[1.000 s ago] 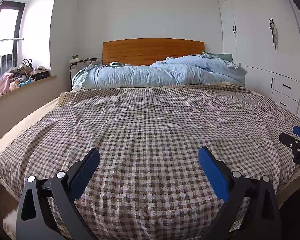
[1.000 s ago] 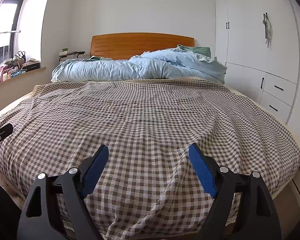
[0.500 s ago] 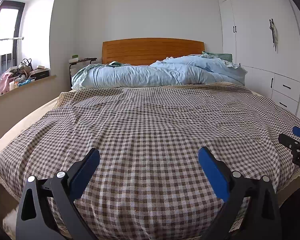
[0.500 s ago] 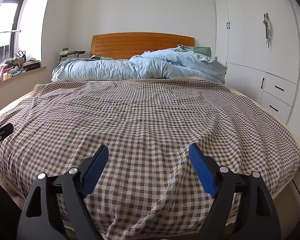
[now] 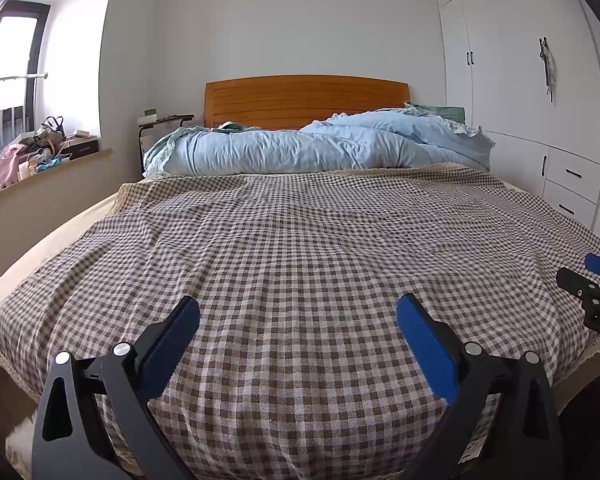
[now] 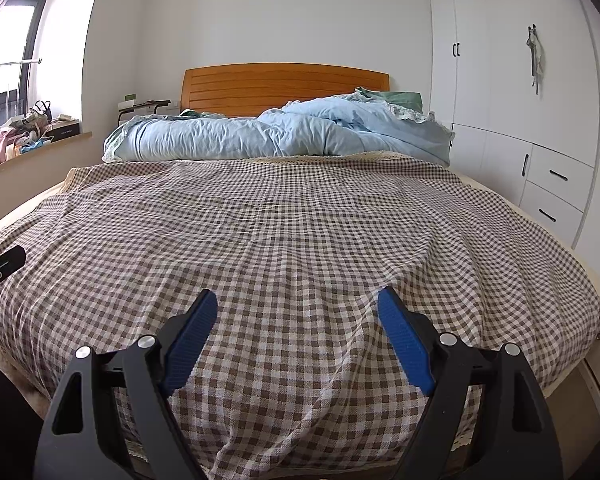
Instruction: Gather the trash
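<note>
I have both the left gripper (image 5: 298,310) and the right gripper (image 6: 297,303) over the foot of the checkered bed (image 5: 300,240), jaws spread wide and empty. I can't spot any trash on the cover; clutter sits on the window ledge (image 5: 40,148).

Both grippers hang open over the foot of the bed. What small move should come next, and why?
Probably pan toward the cluttered window ledge: the checked bedspread shows no trash, and the left gripper and right gripper are both open, holding nothing.

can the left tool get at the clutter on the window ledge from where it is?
Probably not. The left tool hangs open over the foot of the brown checked bedspread; the cluttered window ledge lies far off to its left, across the bed's corner.
</note>
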{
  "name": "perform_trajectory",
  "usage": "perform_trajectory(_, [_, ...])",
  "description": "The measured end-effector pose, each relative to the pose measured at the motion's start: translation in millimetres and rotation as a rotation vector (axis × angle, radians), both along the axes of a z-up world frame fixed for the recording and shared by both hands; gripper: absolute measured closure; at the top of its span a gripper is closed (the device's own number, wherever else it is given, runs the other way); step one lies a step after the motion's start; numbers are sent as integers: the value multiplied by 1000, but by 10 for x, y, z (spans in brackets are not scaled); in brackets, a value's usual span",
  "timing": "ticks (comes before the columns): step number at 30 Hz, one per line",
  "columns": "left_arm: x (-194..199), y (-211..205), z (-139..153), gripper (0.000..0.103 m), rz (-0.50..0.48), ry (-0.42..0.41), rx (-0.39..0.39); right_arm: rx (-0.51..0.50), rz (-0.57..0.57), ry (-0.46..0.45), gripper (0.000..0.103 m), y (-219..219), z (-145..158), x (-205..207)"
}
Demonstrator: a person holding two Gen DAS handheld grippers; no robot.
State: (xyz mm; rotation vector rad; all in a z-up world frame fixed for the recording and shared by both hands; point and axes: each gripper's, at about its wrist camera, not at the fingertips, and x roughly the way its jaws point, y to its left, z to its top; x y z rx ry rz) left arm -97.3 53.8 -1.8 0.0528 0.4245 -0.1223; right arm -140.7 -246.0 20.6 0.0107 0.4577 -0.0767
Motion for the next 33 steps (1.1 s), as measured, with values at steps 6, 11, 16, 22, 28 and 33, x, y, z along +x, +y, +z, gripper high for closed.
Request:
perform_trajectory(6, [9, -1, -4, 7, 1, 7, 5, 0, 0, 1, 24, 1, -2, 0])
perform_trajectory(11, [-13, -10, 6, 7, 0, -7, 6, -1, 6, 2, 24, -3, -4, -6])
perform_trajectory(16, [-21, -9, 8, 7, 3, -11, 5, 0, 8, 4, 24, -18, -10, -10])
perform_trajectory(22, [-5, -8, -9, 7, 9, 3, 10, 0, 12, 7, 24, -13, -15, -3])
perform_trajectory(28, [16, -18, -19, 7, -6, 29, -3, 5, 14, 8, 24, -15, -17, 10])
perform_trajectory(33, [65, -23, 16, 7, 0, 18, 8, 57, 30, 22, 24, -77, 34, 51])
